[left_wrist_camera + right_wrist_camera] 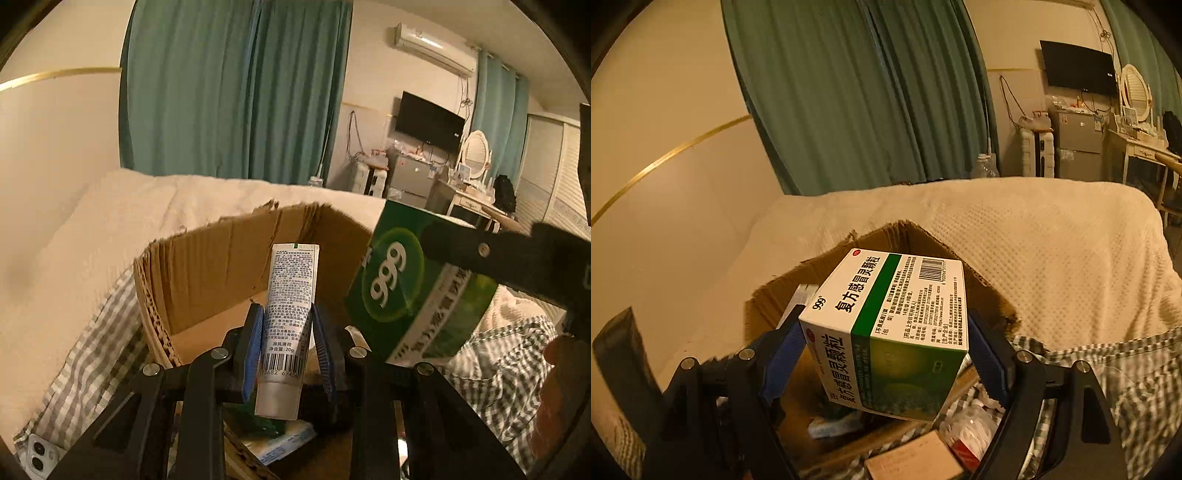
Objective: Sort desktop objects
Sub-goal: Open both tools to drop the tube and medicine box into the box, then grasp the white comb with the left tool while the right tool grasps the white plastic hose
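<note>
Cardboard box (207,266) lies below both tilted-down grippers: left gripper (288,343) clamps a tube (286,314), right gripper (886,354) a medicine carton (890,332).

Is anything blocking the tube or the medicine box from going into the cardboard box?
Nothing visible does. The tube and the medicine box hang above the cardboard box, whose top is open, apart from each other.

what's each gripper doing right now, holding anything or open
left gripper: closed on the white tube
right gripper: closed on the green and white medicine box
</note>
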A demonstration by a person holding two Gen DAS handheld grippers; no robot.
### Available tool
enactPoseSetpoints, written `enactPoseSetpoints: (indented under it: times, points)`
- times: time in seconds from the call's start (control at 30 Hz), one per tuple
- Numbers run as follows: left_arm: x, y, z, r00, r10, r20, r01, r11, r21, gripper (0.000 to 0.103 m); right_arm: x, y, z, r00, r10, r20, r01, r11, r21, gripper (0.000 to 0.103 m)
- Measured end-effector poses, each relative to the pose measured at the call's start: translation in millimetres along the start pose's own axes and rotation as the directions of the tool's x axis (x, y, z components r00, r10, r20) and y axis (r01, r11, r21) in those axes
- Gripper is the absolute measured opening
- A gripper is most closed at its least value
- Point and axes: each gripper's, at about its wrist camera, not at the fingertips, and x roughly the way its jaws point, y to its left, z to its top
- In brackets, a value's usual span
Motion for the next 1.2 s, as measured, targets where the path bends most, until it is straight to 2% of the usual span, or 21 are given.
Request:
enactPoseSetpoints:
  times: [0.07, 0.1, 0.13, 0.17, 0.2, 0.23, 0.33, 0.5, 0.6, 0.7, 0.77, 0.83, 0.97, 1.03, 1.1, 1.2]
  points:
    - [6, 4, 0, 1.0, -0.004, -0.014, 0.004, 1.0, -0.006, 0.028, 11, -1, 0, 1.0, 0.006, -0.001, -0.006, 1.0, 0.011, 0.082]
    - [8, 5, -1, 1.0, 0.0, -0.018, 0.0, 1.0, -0.002, 0.031, 14, -1, 1, 1.0, 0.009, -0.002, -0.009, 1.0, 0.016, 0.083]
    - [9, 5, -2, 1.0, 0.016, -0.019, -0.016, 1.0, 0.006, 0.038, 15, -2, 1, 1.0, 0.003, -0.006, -0.003, 1.0, 0.021, 0.083]
    - [8, 4, -4, 0.999, 0.033, -0.021, -0.032, 0.999, 0.015, 0.048, 17, -2, 2, 1.0, -0.007, -0.012, 0.008, 1.0, 0.027, 0.085]
    - [5, 1, -7, 0.999, 0.043, -0.019, -0.043, 0.999, 0.019, 0.071, 17, -3, 4, 1.0, -0.015, -0.019, 0.015, 0.999, 0.031, 0.088]
    - [2, 0, -9, 0.998, 0.058, -0.009, -0.058, 0.998, 0.02, 0.082, 12, -7, 3, 1.0, -0.015, -0.013, 0.016, 0.999, 0.034, 0.088]
    - [-14, -2, -13, 0.998, 0.058, 0.02, -0.058, 0.998, 0.01, 0.083, -14, -12, 2, 0.999, -0.024, 0.029, 0.023, 0.999, 0.043, 0.093]
    - [-43, -15, -18, 0.998, 0.048, 0.038, -0.049, 0.998, 0.036, 0.084, -81, -29, -8, 0.995, -0.062, 0.082, 0.06, 0.998, 0.032, 0.093]
    - [-63, -33, -25, 0.999, 0.011, 0.042, -0.014, 0.998, 0.062, 0.096, -123, -46, -25, 0.987, -0.135, 0.091, 0.134, 0.991, 0.024, 0.094]
    - [-79, -63, -43, 0.998, -0.051, 0.024, 0.049, 0.993, 0.106, 0.096, -151, -66, -50, 0.972, -0.222, 0.078, 0.221, 0.975, 0.029, 0.094]
    - [-81, -82, -50, 0.998, -0.063, 0.005, 0.061, 0.988, 0.143, 0.096, -160, -80, -68, 0.965, -0.257, 0.053, 0.255, 0.966, 0.043, 0.094]
    - [-79, -103, -69, 0.998, -0.06, -0.03, 0.064, 0.979, 0.192, 0.101, -163, -98, -92, 0.957, -0.289, 0.013, 0.288, 0.955, 0.067, 0.094]
    - [-62, -125, -113, 0.988, -0.047, -0.147, 0.088, 0.955, 0.283, 0.101, -157, -120, -139, 0.947, -0.312, -0.078, 0.317, 0.946, 0.069, 0.094]
    - [-49, -129, -137, 0.979, -0.005, -0.206, 0.073, 0.944, 0.323, 0.101, -147, -127, -159, 0.943, -0.311, -0.116, 0.318, 0.947, 0.053, 0.094]
    - [-39, -130, -152, 0.966, 0.006, -0.257, 0.083, 0.939, 0.332, 0.101, -140, -130, -171, 0.939, -0.313, -0.143, 0.322, 0.946, 0.042, 0.094]
    - [-24, -126, -173, 0.945, 0.019, -0.328, 0.098, 0.936, 0.337, 0.101, -127, -133, -191, 0.942, -0.273, -0.198, 0.286, 0.957, 0.044, 0.094]
